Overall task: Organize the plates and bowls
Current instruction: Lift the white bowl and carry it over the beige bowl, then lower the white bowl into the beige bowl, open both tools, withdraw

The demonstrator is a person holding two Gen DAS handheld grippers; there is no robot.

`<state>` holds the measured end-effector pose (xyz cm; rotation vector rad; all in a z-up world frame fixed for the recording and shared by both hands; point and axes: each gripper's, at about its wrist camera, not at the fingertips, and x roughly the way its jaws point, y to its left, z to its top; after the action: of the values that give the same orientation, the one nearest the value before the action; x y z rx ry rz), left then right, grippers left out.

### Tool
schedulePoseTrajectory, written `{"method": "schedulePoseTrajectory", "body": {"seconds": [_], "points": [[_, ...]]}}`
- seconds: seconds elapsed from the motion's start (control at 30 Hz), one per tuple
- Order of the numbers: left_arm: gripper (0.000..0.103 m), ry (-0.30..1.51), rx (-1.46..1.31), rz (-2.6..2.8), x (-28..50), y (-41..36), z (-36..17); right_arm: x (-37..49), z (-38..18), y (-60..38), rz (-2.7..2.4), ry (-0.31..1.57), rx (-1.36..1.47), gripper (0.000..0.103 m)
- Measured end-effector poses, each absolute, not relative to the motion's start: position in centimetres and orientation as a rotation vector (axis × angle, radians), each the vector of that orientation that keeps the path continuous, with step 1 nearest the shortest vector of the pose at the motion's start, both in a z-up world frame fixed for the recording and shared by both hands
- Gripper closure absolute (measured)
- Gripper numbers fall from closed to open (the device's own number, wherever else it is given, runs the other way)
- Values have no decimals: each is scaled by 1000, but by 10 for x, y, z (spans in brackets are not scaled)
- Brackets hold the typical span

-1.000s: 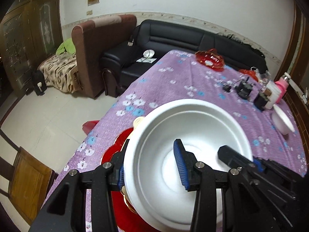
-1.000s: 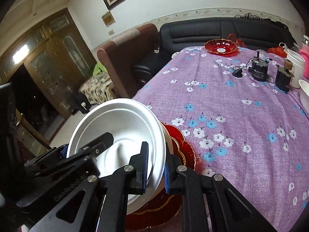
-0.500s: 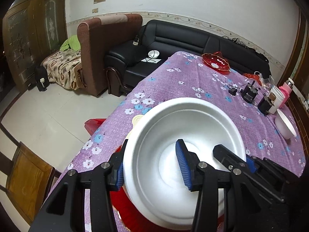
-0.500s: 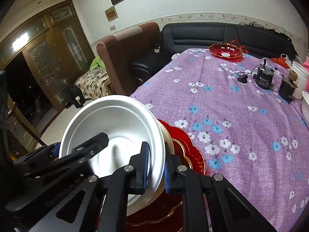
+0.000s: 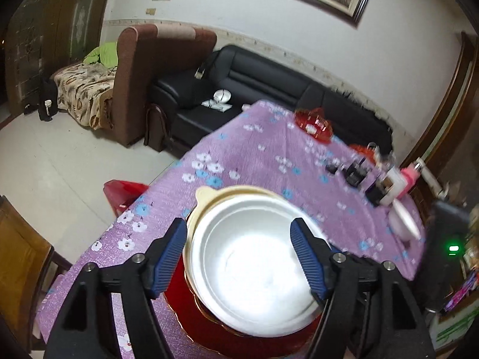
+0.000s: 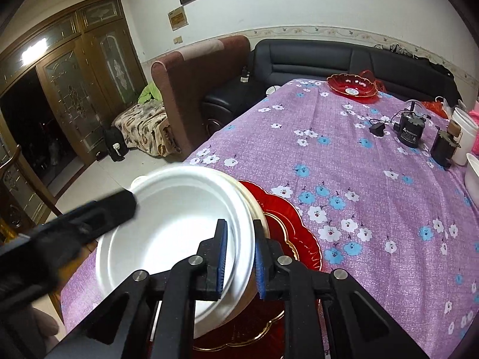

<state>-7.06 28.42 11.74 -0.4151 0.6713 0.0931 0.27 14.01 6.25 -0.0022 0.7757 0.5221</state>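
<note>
Since half a second ago, the left hand-held gripper has let go of the white bowl and now stands wide open, its blue pads either side of the bowl. That bowl sits nested in a cream bowl, both on the red plate at the near edge of the purple floral tabletop. Narrow-jawed, the right hand-held gripper pinches the white bowl's right rim.
</note>
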Motion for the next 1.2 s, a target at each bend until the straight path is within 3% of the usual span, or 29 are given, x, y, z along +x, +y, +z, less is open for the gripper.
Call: {"method": "schedulePoseTrajectory", "body": {"seconds": [0.2,0.43,0.63,0.9,1.2], "points": [[24,603,-458,97,-99,291,132,-2,72,139,556,759,21,78],[22,572,-440,138,-126,281,137,-31,94,124,591,709,85,59],[19,550,-360,187,-141,256,140,-59,99,95,574,681,110,54],[6,450,-206,303,-169,219,157,-86,90,48,504,659,136,48],[5,462,-72,284,-171,174,163,-99,80,-3,450,661,217,47]]}}
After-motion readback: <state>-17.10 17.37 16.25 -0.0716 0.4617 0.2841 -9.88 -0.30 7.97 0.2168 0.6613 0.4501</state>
